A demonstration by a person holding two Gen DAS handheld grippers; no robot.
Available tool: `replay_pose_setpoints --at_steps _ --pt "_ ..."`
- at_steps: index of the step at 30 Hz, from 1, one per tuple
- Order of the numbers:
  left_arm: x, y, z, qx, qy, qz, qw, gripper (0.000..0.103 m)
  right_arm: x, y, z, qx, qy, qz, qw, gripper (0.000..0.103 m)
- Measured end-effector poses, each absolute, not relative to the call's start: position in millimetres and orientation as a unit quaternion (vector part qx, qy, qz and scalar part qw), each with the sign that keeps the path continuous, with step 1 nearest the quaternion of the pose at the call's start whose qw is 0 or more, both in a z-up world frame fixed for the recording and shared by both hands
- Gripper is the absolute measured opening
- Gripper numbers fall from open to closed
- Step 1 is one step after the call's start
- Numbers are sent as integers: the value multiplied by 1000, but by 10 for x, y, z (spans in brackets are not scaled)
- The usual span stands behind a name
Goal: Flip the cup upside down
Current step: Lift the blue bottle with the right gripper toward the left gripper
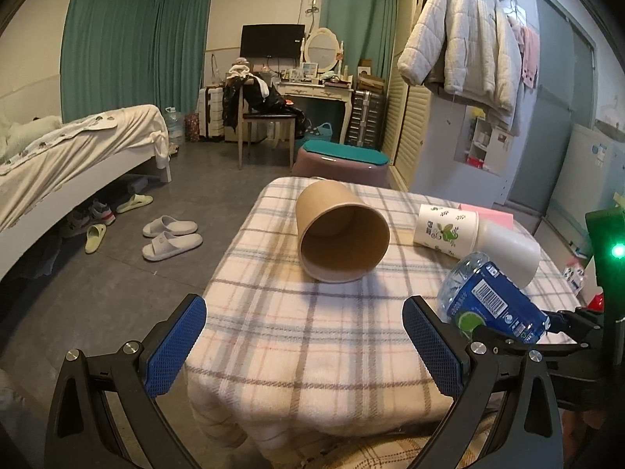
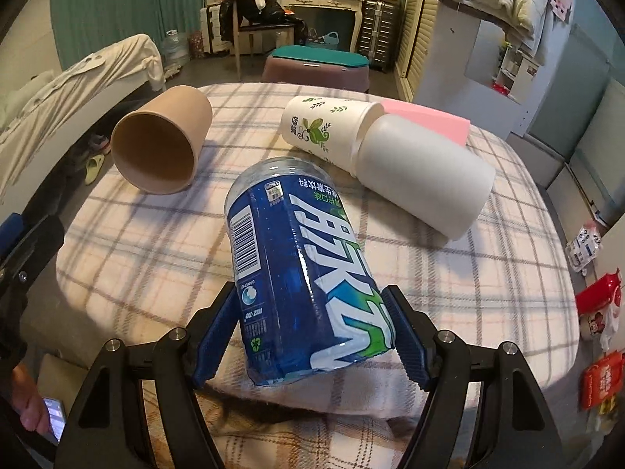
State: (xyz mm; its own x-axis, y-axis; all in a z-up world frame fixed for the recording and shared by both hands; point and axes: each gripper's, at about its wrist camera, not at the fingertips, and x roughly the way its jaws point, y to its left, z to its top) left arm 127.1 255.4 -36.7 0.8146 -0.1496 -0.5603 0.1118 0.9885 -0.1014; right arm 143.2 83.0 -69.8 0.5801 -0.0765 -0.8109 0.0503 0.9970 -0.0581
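Note:
A brown paper cup lies on its side on the plaid-covered table, mouth turned toward me. My left gripper hovers open over the table's near edge, short of the cup, nothing between its blue pads. A blue-labelled plastic bottle is tilted above the table with my right gripper shut on its lower part. Behind the bottle, a white cup with green leaf print lies on its side, stuck into a plain white cup.
A pink block lies at the table's far right. A purple stool with a teal top stands beyond the table. Red packets sit on the right, slippers and a bed on the left. A hand with a phone is lower left.

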Motion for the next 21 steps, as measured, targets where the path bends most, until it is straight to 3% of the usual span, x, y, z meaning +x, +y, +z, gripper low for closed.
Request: replay_pose_setpoints --at_steps 5,7,21 --pt "1273 2452 -349 -17 306 -60 950 103 1419 786 -693 -13 450 -16 893 77" --pt "1286 2378 -328 -10 311 -55 949 103 1368 767 -644 -16 441 -5 897 87" --pt "1309 1584 54 20 334 -70 940 103 951 111 -86 -57 328 -3 943 88"
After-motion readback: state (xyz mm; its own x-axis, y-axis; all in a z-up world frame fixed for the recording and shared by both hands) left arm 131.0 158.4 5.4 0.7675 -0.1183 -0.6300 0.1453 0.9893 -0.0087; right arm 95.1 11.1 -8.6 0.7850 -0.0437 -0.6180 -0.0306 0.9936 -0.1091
